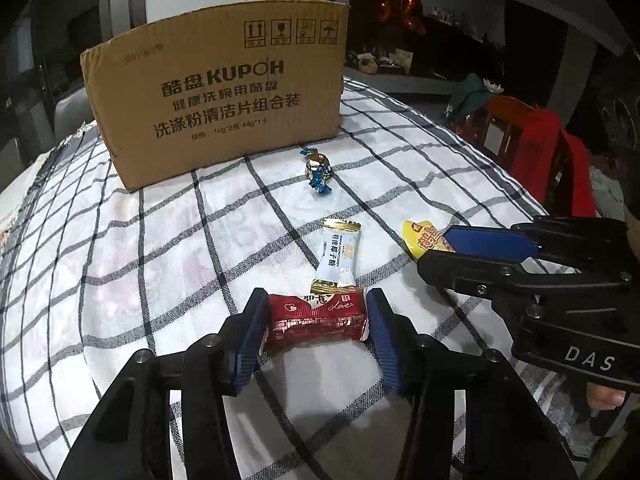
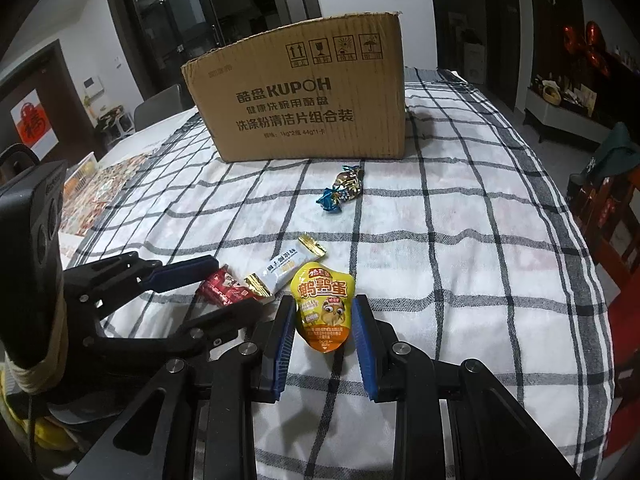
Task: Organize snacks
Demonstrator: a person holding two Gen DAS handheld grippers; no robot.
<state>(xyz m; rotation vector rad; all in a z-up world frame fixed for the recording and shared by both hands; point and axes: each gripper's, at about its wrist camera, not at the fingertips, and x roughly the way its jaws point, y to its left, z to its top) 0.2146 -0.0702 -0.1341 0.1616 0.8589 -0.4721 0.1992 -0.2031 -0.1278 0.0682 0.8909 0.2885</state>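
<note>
A red snack packet (image 1: 316,322) lies on the checked tablecloth (image 1: 160,260), and my left gripper (image 1: 317,298) is shut on it, a blue pad against each end. Seen from the right wrist, the same packet (image 2: 224,286) sits between the left gripper's (image 2: 234,286) fingers. My right gripper (image 2: 323,300) is shut on a yellow-orange pouch (image 2: 324,308) with a cartoon chick, pads on both its sides. In the left wrist view that pouch (image 1: 420,236) pokes out of the right gripper (image 1: 434,250). A white-blue candy bar (image 1: 338,256) lies just behind the red packet.
A blue-and-gold wrapped candy (image 1: 318,170) lies farther back, close to a tall brown cardboard box (image 1: 216,92) at the table's far side. A chair with red cloth (image 1: 552,160) stands past the right edge. Patterned mats (image 2: 100,188) lie at the left.
</note>
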